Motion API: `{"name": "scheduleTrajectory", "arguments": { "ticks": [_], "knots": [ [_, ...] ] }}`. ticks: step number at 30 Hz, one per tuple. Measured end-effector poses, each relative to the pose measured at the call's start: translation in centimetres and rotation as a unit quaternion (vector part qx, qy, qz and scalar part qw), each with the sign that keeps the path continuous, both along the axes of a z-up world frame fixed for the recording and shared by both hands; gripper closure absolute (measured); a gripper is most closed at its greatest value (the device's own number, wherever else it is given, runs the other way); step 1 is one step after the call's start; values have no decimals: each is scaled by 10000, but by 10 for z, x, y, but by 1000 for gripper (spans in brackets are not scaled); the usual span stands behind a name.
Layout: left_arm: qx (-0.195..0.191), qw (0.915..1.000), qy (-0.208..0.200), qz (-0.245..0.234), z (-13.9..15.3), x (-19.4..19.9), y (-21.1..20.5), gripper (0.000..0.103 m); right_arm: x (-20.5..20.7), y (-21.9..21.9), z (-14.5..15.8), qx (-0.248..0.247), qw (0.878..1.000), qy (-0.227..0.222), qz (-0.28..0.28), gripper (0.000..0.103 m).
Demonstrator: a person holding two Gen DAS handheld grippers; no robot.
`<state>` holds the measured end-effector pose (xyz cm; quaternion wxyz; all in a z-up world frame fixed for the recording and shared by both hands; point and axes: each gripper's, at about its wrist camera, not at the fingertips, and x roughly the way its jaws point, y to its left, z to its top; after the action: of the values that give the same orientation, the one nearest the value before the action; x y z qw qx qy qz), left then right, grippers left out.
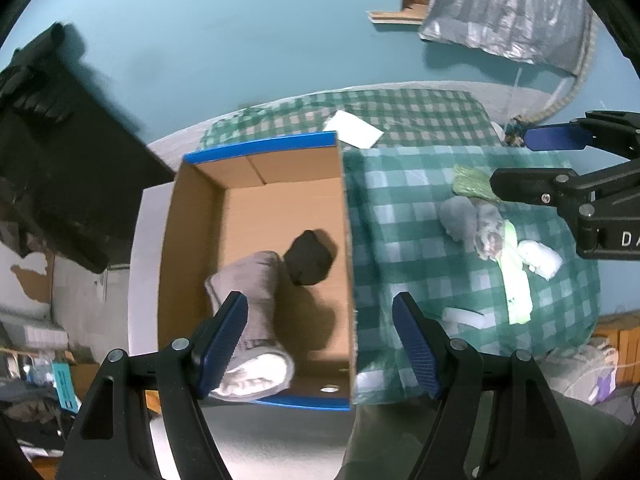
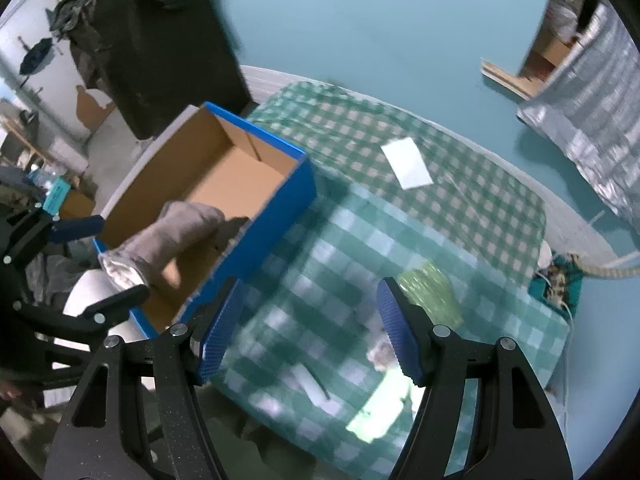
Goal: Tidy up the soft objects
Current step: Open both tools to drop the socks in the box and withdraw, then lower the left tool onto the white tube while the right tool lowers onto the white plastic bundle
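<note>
With both tongs standing apart and empty, I judge myself between drops; the left gripper (image 1: 320, 344) hangs over the cardboard box (image 1: 192, 240), where a grey sock (image 1: 248, 300) and a black bundle (image 1: 310, 258) already lie; the right gripper (image 2: 310, 330) hovers above the checked blanket (image 2: 280, 300), near the remaining soft pile (image 1: 480, 228) and the green piece (image 2: 430, 292). Next I must pick one cleanly; the box's blue wall (image 2: 280, 208) stands between pile and box floor.
</note>
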<state>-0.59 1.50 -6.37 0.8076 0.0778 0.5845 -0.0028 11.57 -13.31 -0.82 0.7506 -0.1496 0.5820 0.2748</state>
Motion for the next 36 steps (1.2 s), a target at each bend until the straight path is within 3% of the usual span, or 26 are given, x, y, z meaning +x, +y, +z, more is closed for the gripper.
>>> {"name": "scheduleTrajectory", "arguments": {
  "ticks": [14,23,36],
  "knots": [
    [-182,9979,502,-366,-26,-4,-60,27,-2,-90,-8,-223,9974,103,-680,33],
    [-288,9963,807,-100,-45,0,-78,27,0,-140,-22,-332,9953,223,-884,33],
    [-565,9882,1269,638,-80,3,-93,27,4,-174,-55,-358,9962,435,-659,33]
  ]
}}
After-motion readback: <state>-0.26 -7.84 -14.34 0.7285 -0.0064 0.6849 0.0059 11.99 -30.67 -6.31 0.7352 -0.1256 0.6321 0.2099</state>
